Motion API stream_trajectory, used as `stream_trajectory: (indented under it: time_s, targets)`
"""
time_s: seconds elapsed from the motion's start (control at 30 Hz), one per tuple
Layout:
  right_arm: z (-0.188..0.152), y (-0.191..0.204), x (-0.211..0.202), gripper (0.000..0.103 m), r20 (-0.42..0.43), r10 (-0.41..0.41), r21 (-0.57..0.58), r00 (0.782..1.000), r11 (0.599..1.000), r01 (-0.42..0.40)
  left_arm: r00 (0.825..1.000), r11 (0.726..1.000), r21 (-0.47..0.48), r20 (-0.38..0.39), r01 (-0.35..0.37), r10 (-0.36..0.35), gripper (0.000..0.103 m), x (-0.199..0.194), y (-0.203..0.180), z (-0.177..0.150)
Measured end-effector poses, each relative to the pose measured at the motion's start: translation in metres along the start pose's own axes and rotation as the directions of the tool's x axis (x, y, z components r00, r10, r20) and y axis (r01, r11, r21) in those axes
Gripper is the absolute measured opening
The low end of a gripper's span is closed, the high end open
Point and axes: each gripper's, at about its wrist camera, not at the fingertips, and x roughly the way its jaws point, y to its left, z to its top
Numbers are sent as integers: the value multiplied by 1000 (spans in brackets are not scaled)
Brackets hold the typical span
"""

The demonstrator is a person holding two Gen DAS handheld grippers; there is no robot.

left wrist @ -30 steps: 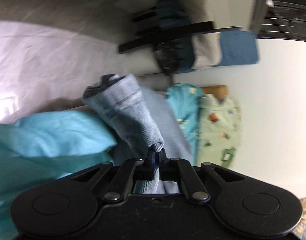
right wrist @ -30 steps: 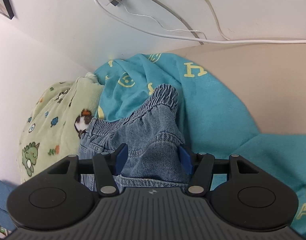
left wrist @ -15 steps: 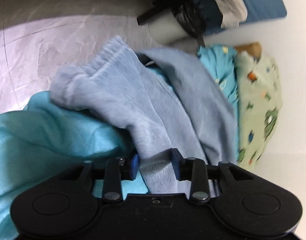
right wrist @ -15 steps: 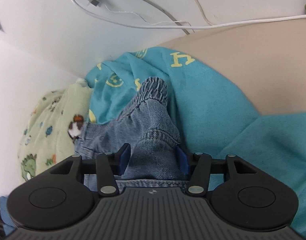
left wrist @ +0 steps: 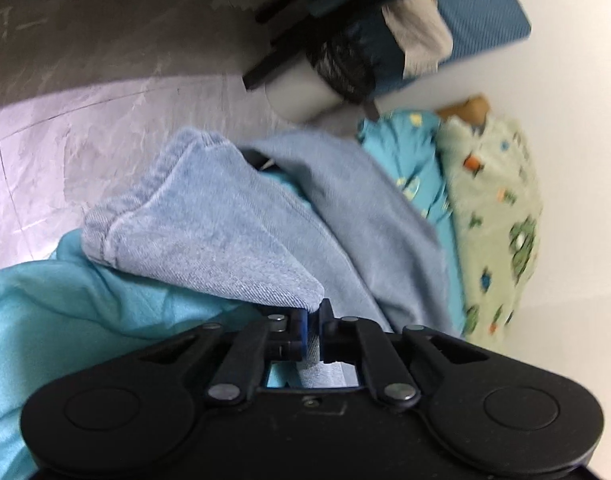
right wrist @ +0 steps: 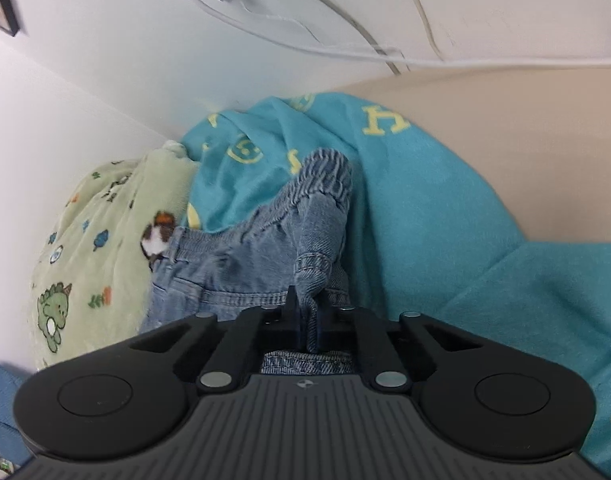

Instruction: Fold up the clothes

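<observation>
Jeans (left wrist: pixel 233 236) are lying crumpled on a teal blanket (left wrist: pixel 65 312), and both pairs of tongs are gripping them at once. Nearest the left camera, the left gripper (left wrist: pixel 314 316) is clenching a fold of pale denim, its two fingers pressing together with only the cloth between them, and a strip of the fabric is showing through behind them. One hemmed leg end is bulging up just beyond that pinch, and a second leg is stretching away to the right of it. Nearest the right camera, the right gripper (right wrist: pixel 307 304) is squeezing a bunched ridge of the jeans (right wrist: pixel 265 264) below the waistband, the gathered elastic waistband (right wrist: pixel 325 176) rising just past it and resting on the teal blanket (right wrist: pixel 445 220). Both grippers are pointing forward and low over the cloth, close to the fabric. One pair of jeans is showing, one teal blanket with yellow prints, and one pale green blanket (right wrist: pixel 101 248) with dinosaurs, which is touching the jeans on the left in the right view. Farther off, two cables (right wrist: pixel 345 46) are trailing along the white wall (right wrist: pixel 105 60), and a grey floor (left wrist: pixel 85 128) is spreading beyond the left view's denim.
</observation>
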Motion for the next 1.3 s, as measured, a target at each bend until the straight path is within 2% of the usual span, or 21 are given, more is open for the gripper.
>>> stream_trajectory:
  time_s: [0.17, 0.3, 0.43, 0.5, 0.6, 0.7, 0.77, 0.87, 0.93, 1.0, 1.17, 1.3]
  targets:
    - [4, 9, -21, 5, 82, 46, -18, 996, 999, -44, 996, 998, -38, 66, 57, -55, 4, -19, 0, 1]
    - [3, 21, -44, 5, 155, 96, -57, 983, 994, -88, 990, 994, -63, 116, 90, -82, 4, -29, 2, 1]
    - [1, 24, -61, 5, 209, 111, -58, 972, 993, -101, 988, 990, -84, 118, 109, -99, 4, -30, 7, 4]
    - [1, 21, -54, 5, 204, 71, -58, 976, 996, -60, 989, 990, -84, 113, 109, -99, 4, -29, 7, 5]
    - [3, 4, -34, 5, 136, -17, 0, 991, 1000, 17, 989, 992, -72, 112, 103, -95, 4, -29, 3, 6]
    - [6, -4, -34, 5, 110, 8, 62, 994, 998, -14, 987, 992, -61, 123, 108, -100, 4, -31, -4, 7]
    - [8, 9, -41, 5, 121, 51, 24, 991, 998, -55, 984, 991, -59, 137, 121, -112, 4, -32, -10, 10]
    - [12, 39, -46, 5, 136, 106, -96, 985, 991, -93, 979, 989, -50, 159, 138, -128, 4, -30, -22, 20]
    - [13, 60, -44, 5, 151, 124, -172, 981, 980, -97, 976, 987, -54, 167, 148, -138, 4, -25, -31, 29]
    - [18, 76, -37, 5, 151, 125, -199, 981, 975, -94, 975, 983, -82, 163, 166, -151, 4, -14, -41, 43]
    - [28, 137, 7, 5, 144, 110, -276, 983, 959, -67, 983, 984, -111, 136, 140, -125, 4, 34, -71, 83]
    - [24, 184, 59, 5, 135, 88, -377, 987, 926, -31, 994, 988, -141, 90, 67, -55, 4, 92, -88, 122]
